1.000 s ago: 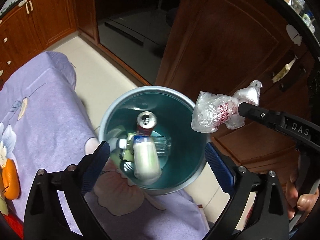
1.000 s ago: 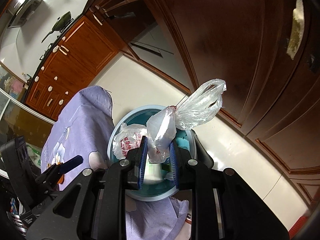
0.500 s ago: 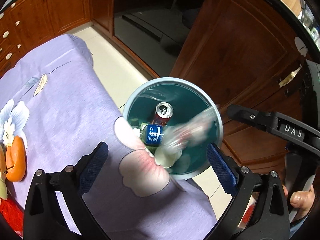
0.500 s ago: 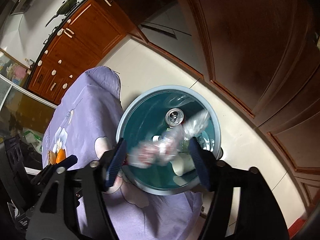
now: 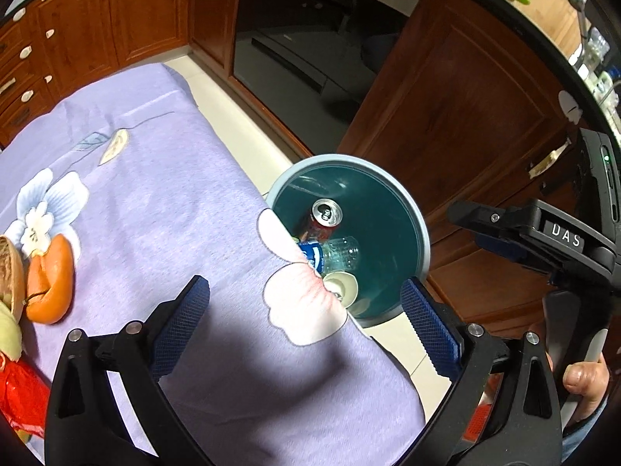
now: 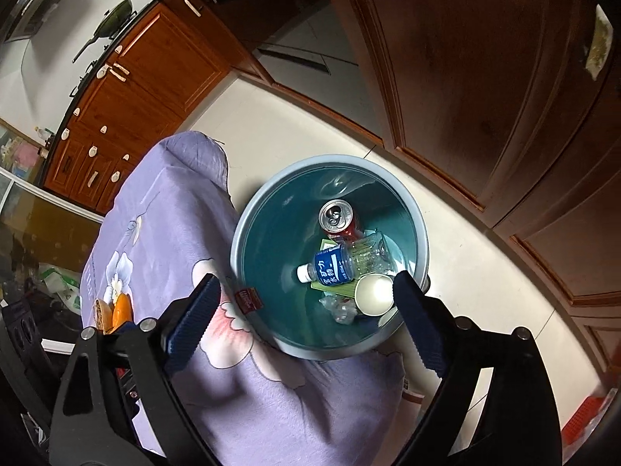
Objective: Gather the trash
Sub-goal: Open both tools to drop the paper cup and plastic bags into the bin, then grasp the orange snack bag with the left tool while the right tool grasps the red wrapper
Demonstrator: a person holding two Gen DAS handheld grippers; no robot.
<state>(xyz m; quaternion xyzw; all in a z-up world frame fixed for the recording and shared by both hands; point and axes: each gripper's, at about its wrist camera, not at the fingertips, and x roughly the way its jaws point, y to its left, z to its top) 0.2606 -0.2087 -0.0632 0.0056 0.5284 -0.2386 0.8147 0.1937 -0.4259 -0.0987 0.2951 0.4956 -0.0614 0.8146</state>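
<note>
The peel (image 5: 52, 285) lies on the cloth (image 5: 163, 178) at 9 o'clock, soft and light; pinch its thick edge. The bin (image 6: 248, 229) on the floor holds a can (image 6: 335, 215), bottle (image 6: 341, 264) and cup (image 6: 373, 294). Only the right view shows the crumpled plastic (image 6: 339, 308). Left gripper (image 5: 304, 320) and right gripper (image 6: 306, 320) both gape wide, holding nothing.

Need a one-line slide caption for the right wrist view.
Open right gripper above the teal bin holding a can, bottle and cup, beside the purple-clothed table.

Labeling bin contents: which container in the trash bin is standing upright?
The red soda can, pull-tab top facing up. The blue-labelled water bottle and white paper cup lie on their sides.
</note>
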